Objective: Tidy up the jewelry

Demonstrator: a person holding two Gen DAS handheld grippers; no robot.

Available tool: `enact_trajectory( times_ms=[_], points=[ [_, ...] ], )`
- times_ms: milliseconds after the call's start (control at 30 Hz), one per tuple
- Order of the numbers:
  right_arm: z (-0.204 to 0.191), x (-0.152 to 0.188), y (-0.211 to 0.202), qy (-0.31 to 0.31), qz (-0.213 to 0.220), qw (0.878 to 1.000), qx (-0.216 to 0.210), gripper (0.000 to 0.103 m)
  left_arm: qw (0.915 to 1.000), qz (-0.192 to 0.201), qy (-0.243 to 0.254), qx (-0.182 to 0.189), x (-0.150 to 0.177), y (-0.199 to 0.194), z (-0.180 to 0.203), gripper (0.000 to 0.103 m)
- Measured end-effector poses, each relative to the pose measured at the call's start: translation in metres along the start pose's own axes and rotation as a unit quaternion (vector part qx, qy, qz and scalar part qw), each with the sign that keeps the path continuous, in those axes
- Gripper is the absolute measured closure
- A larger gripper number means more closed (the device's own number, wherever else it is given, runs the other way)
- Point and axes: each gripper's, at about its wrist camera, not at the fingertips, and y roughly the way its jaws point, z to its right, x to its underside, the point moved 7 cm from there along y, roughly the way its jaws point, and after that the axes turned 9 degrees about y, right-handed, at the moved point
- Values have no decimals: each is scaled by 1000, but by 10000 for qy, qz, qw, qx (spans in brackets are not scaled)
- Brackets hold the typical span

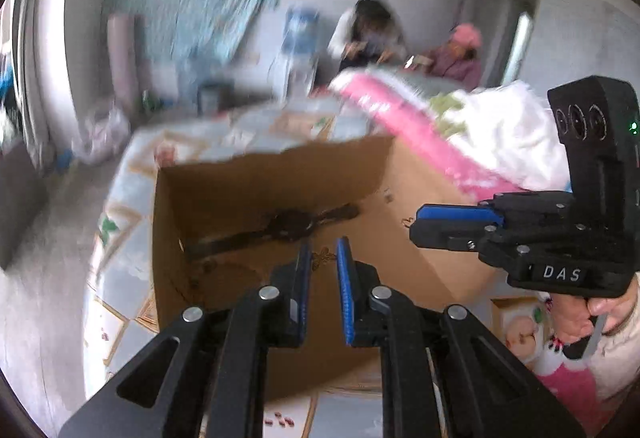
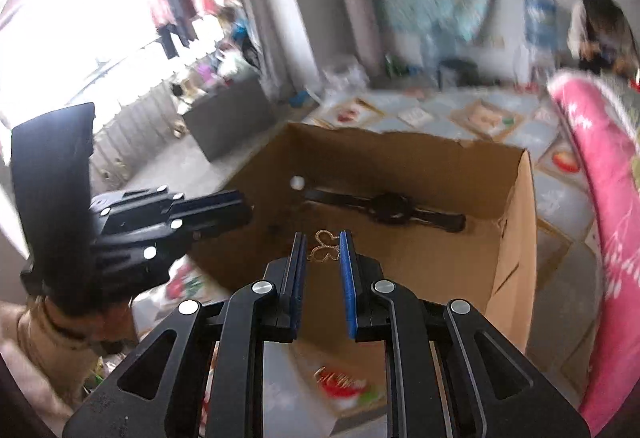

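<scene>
An open cardboard box (image 1: 240, 181) (image 2: 516, 222) sits on a patterned bedspread. Inside lie a black wristwatch (image 1: 288, 224) (image 2: 390, 207), a gold butterfly-shaped piece (image 1: 323, 257) (image 2: 325, 248) and a small white bead (image 2: 297, 182). My left gripper (image 1: 323, 258) is open over the box, the gold piece showing between its fingers. My right gripper (image 2: 323, 250) is open above the same gold piece; it also shows in the left wrist view (image 1: 418, 224), with its jaws close together. The left gripper shows in the right wrist view (image 2: 244, 207).
A pink and white quilt (image 1: 460, 133) (image 2: 600, 173) is bunched at the box's right. Two people (image 1: 372, 33) sit at the far side of the bed. A grey bin (image 2: 224, 125) and window clutter stand far left.
</scene>
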Motion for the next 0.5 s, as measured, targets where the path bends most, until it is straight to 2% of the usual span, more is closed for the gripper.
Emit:
enact_trajectory(
  times_ms=[33,100,200,267,367,500],
  points=[
    [6,-4,10,142,-126,9998,40,88,9992,-247,-236,227,-3,19,-6,91],
    [15,-7,24,298,-334,9990,85,88,9972,-531,-474,247,-4,38,-14,90],
    [27,-11,28,375,-296,9987,177,85,9943,-763,-678,294,-6,56,-18,89],
    [31,-16,28,477,-215,9985,130,83,9935,-744,-772,387,-5,58,-17,80],
    [35,-15,14,606,-25,9982,-43,79,9935,-638,-807,487,-2,54,-16,73],
    [44,-21,1,713,191,9972,-84,78,9936,-517,-888,467,-4,48,-17,73]
  ],
)
